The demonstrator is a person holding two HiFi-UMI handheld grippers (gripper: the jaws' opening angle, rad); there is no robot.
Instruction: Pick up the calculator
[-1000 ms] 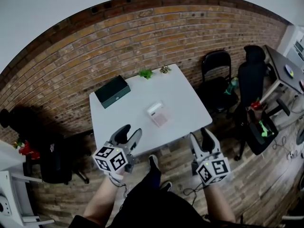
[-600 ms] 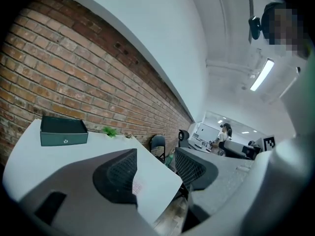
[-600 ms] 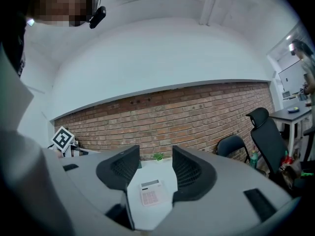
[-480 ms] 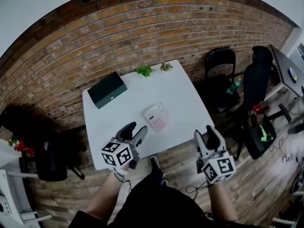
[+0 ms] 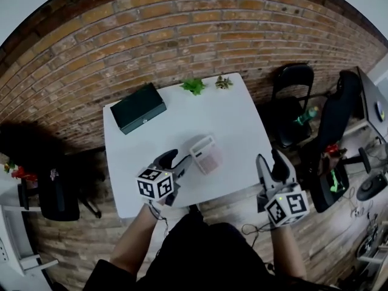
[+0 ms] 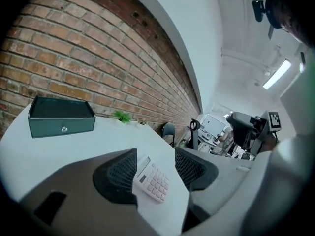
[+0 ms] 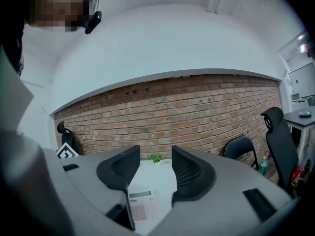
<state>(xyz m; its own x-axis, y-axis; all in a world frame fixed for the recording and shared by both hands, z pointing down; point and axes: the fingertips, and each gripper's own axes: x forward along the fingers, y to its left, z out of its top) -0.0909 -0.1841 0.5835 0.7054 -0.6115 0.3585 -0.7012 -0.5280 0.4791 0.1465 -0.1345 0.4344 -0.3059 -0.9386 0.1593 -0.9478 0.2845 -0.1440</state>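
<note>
Left gripper (image 5: 176, 164) has its jaws spread wide and empty over the white table (image 5: 241, 119), and the pink-and-white calculator (image 5: 205, 154) lies flat just ahead of its tips, untouched. Right gripper (image 5: 273, 165) hangs off the table's front right edge, well apart from the calculator, jaws wide but closing a little, nothing between the pads.
</note>
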